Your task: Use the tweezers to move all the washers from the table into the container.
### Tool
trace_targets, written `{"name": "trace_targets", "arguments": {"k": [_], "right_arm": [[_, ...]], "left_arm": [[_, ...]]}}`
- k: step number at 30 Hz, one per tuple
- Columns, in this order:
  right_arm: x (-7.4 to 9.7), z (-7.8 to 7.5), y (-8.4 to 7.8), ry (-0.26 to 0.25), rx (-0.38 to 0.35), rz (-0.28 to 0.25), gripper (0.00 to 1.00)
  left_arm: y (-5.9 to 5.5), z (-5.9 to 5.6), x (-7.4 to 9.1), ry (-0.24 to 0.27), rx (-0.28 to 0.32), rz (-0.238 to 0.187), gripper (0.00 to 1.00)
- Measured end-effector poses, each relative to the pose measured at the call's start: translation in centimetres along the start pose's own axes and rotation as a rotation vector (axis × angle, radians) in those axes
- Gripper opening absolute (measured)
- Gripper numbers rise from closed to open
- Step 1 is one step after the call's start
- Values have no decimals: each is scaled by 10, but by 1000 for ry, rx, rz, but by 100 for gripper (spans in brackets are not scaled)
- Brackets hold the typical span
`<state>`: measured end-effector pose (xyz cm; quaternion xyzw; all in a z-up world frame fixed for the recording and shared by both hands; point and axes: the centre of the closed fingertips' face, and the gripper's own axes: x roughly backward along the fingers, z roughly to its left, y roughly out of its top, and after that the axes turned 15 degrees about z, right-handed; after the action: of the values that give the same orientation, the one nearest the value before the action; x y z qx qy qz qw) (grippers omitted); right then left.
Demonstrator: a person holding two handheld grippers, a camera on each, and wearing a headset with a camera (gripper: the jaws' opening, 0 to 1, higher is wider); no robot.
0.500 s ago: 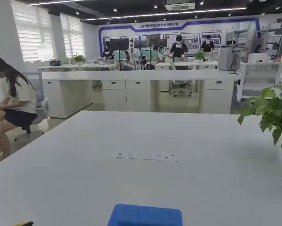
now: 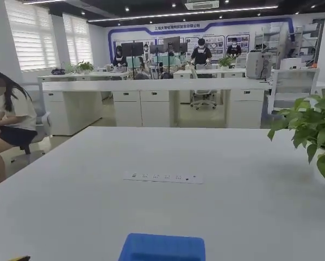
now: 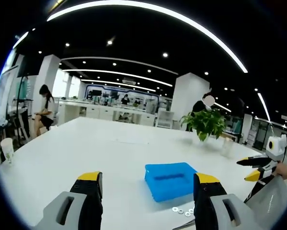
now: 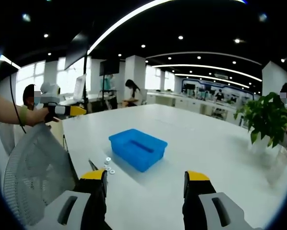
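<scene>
Well, the main risk I see is in the very first pick-up. The tweezers (image 4: 92,165) (I take the dark slim thing on the table (image 2: 233,206) for them, though it is small) lie just beside the washers (image 4: 108,165). A jaw coming down carelessly could scatter those little rings or knock the tweezers askew. The washers sit near the blue container (image 4: 137,147), just off its near corner, so a shove could also push them against its wall, where they would be awkward to reach. My head view looks out across the room, with the container at its bottom edge, and working by it alone would make a blind grab likely. The left gripper (image 3: 148,178) hangs above the table with its jaws spread wide, touching nothing. The right gripper (image 4: 146,175) is likewise released, its jaws well apart and empty, facing the container.
</scene>
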<state>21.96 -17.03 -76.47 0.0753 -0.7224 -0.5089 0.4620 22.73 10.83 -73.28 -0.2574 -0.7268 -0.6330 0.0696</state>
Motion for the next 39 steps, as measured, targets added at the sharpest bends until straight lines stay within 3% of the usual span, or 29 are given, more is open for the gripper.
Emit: {"name": "trace_targets", "arguments": {"k": [39], "right_arm": [[-3, 2, -6, 2, 23, 33, 61]], "left_arm": [[-6, 1, -2, 4, -18, 31, 76]]}}
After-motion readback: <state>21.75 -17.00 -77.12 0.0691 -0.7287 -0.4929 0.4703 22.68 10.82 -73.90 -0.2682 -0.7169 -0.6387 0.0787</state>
